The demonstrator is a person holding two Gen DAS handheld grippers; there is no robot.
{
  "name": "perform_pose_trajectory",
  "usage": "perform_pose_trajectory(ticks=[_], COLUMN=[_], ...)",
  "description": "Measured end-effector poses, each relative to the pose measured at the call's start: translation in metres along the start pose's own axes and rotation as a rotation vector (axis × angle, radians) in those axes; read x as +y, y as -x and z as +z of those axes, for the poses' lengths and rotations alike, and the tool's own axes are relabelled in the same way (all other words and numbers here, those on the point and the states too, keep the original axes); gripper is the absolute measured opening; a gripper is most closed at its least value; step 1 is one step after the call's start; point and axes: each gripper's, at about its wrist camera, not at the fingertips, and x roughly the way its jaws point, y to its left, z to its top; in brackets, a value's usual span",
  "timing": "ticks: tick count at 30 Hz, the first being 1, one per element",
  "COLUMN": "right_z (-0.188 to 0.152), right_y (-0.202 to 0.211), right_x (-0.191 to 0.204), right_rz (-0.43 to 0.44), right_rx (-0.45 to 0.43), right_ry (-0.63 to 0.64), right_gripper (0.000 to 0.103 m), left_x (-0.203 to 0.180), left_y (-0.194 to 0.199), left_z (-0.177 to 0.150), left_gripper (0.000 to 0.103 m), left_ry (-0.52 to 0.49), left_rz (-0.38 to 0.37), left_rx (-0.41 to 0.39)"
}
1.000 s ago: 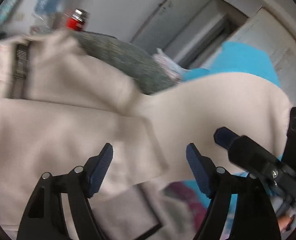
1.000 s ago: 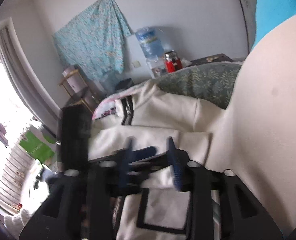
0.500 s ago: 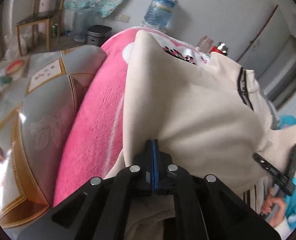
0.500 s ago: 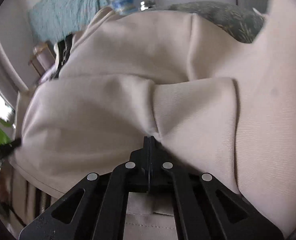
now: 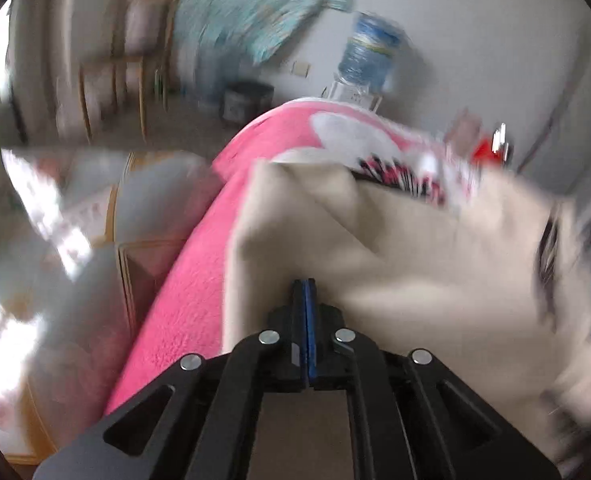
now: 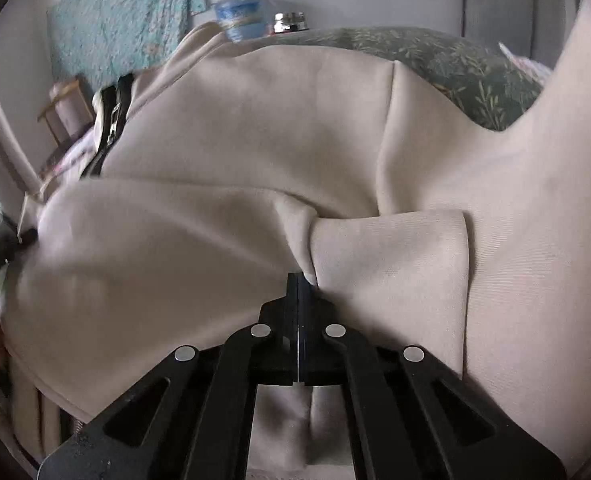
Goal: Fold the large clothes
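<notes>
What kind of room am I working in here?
Most likely a bedroom in a home: a pink fleece blanket under the cream garment, a leaf-print pillow, and a wooden chair by the wall.

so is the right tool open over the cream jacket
No, the right tool is shut, its jaws pinching a bunched fold of the cream jacket.

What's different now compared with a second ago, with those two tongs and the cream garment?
Both tongs were open a second ago. Now the left tongs and right tongs are each shut on a pinch of the cream garment. The left one swung over to the garment's edge by the pink blanket. The garment still lies spread on the bed.
</notes>
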Motion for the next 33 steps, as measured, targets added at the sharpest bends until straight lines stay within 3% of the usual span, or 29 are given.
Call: perform_pose_trajectory(ticks=[2,3,5,7,9,10,11,12,14,16,17,19,20,22,23,25,26,28,29,30,32,33], right_z=[-0.001,-0.006,-0.020,-0.032,-0.036,-0.032,-0.029,-0.028,-0.029,-0.029,-0.030,-0.030,-0.031,-0.038,-0.037,-0.031,-0.030,-0.029,-0.028,-0.028,-0.028,-0.025], right_y=[0.002,0.013,0.024,0.020,0.014,0.013,0.012,0.011,0.011,0.021,0.028,0.036,0.034,0.016,0.016,0.021,0.025,0.041,0.052,0.065,0.084,0.098], right_x=[0.011,0.017,0.030,0.041,0.034,0.021,0.008,-0.013,-0.027,-0.016,-0.009,0.001,0.006,0.010,0.004,-0.007,-0.010,-0.012,-0.017,-0.022,-0.025,-0.043], right_rz=[-0.016,0.047,0.190,0.167,0.167,0.156,0.141,0.140,0.173,0.114,0.108,0.174,0.158,0.023,0.040,-0.024,-0.040,-0.068,-0.079,-0.099,-0.129,-0.162], right_rx=[-0.008,-0.050,-0.101,-0.068,-0.031,-0.011,0.003,0.011,0.022,-0.004,-0.032,-0.076,-0.071,0.011,0.013,0.033,0.047,0.035,0.010,-0.024,-0.060,-0.070], right_ry=[0.012,0.030,0.113,0.200,0.178,0.115,0.055,-0.030,-0.078,-0.016,0.012,0.073,0.111,0.176,0.152,0.134,0.141,0.146,0.149,0.152,0.148,0.131], right_gripper=[0.001,0.007,0.009,0.009,0.009,0.009,0.006,0.002,0.000,0.000,0.007,0.008,0.010,0.014,0.014,0.008,0.004,0.003,0.004,0.006,0.009,0.009], left_x=[-0.004,-0.009,-0.023,-0.033,-0.031,-0.019,-0.001,0.022,0.029,0.015,-0.002,-0.020,-0.027,-0.041,-0.043,-0.034,-0.034,-0.047,-0.051,-0.054,-0.058,-0.068], left_y=[0.007,0.017,0.042,0.055,0.053,0.049,0.047,0.050,0.063,0.069,0.071,0.068,0.062,0.050,0.045,0.043,0.046,0.059,0.065,0.071,0.090,0.097], left_z=[0.002,-0.001,-0.021,-0.049,-0.075,-0.080,-0.082,-0.078,-0.075,-0.077,-0.079,-0.083,-0.081,-0.087,-0.090,-0.087,-0.084,-0.082,-0.080,-0.078,-0.075,-0.076], left_gripper=[0.003,0.002,0.002,0.002,0.003,0.003,0.004,0.004,0.003,0.003,0.003,0.003,0.003,0.003,0.003,0.003,0.003,0.003,0.004,0.006,0.007,0.007], left_ry=[0.023,0.022,-0.052,-0.142,-0.219,-0.216,-0.145,0.006,0.080,0.016,-0.050,-0.080,-0.085,-0.158,-0.183,-0.132,-0.128,-0.185,-0.204,-0.203,-0.182,-0.193], left_rz=[0.009,-0.012,-0.144,-0.206,-0.179,-0.153,-0.207,-0.245,-0.179,-0.105,-0.052,-0.084,-0.110,-0.094,-0.072,-0.086,-0.051,0.137,0.194,0.182,0.070,0.048], left_rx=[0.013,0.024,0.040,0.084,0.139,0.140,0.149,0.157,0.123,0.098,0.079,0.087,0.102,0.126,0.115,0.117,0.111,0.062,0.048,0.045,0.047,0.041])
